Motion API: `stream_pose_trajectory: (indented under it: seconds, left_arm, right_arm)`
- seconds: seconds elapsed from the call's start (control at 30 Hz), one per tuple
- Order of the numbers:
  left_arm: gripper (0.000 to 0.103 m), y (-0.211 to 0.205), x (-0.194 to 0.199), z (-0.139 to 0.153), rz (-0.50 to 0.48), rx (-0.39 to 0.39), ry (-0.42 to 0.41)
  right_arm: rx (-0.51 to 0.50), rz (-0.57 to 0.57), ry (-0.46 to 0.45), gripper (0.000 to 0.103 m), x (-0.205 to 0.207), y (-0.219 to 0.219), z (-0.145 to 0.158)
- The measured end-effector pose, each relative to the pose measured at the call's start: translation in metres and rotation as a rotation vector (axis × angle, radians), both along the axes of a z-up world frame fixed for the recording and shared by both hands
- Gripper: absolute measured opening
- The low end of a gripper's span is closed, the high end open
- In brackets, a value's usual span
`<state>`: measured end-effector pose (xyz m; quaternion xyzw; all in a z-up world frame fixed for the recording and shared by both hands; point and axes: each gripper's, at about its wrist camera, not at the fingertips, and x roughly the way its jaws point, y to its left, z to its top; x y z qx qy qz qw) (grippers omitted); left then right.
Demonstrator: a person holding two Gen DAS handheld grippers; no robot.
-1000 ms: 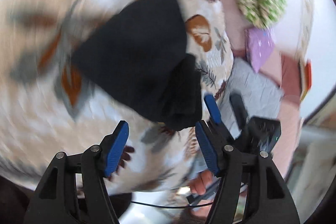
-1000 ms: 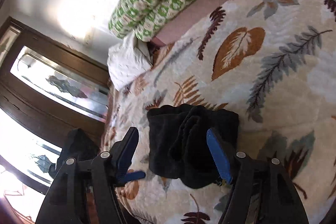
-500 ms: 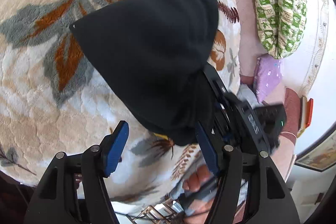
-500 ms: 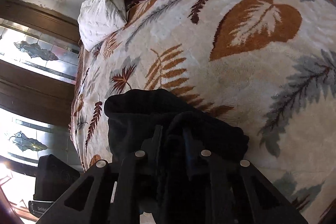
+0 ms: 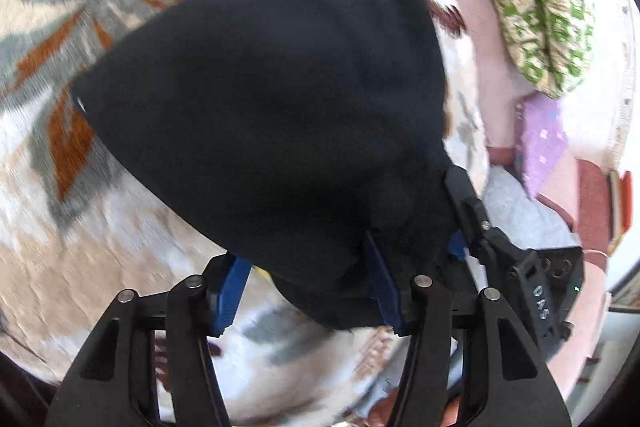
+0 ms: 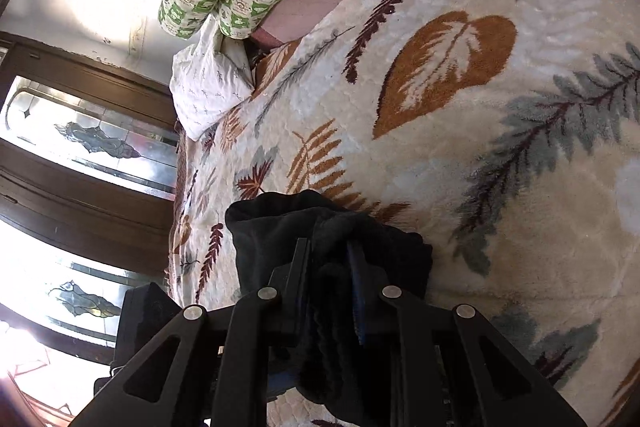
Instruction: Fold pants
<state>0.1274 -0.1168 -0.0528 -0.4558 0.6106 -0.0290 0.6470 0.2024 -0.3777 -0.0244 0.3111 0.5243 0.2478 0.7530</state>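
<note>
Already a compact, thick bundle, the black pants [image 5: 272,115] are seen lying on the leaf-patterned blanket [image 6: 500,187] near its edge, with one end pinched between the nearly shut jaws of the right gripper [image 6: 328,267]. The left gripper [image 5: 308,291] is being closed around the neighbouring end, cloth sitting between its blue pads [image 5: 230,291] though no firm press can be made out. Soft, light, limp fabric is judged: it will sag and unfold unless all layers are gripped at the thick edge.

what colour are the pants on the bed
Black, plain with no pattern; the pants show best in the left wrist view.
</note>
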Motion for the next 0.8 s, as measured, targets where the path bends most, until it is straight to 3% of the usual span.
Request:
stream_pose_trajectory:
  seconds: [0.1,0.27,0.4,0.47,0.63,0.8]
  left_arm:
    - [0.053,0.003,0.007,-0.018,-0.004,-0.010,0.034]
    - [0.053,0.003,0.013,-0.011,-0.084,-0.018,0.021]
    - [0.053,0.021,-0.006,0.007,-0.184,-0.076,0.031]
    - [0.053,0.037,-0.014,0.023,-0.237,-0.067,0.005]
    - [0.057,0.092,0.001,0.069,-0.272,0.037,-0.108]
    - [0.058,0.089,0.042,0.077,-0.453,0.166,-0.110]
  right_arm:
    - [-0.004,-0.029,0.009,0.018,0.006,0.000,-0.013]
    - [-0.074,-0.056,0.010,0.016,0.012,0.006,-0.041]
    - [-0.054,-0.078,-0.021,0.029,0.005,0.002,-0.014]
    - [-0.071,-0.092,-0.066,0.042,-0.006,-0.003,0.009]
    - [-0.097,-0.080,-0.133,0.059,-0.043,-0.006,0.050]
    - [-0.143,-0.077,-0.106,0.060,-0.062,0.006,0.044]
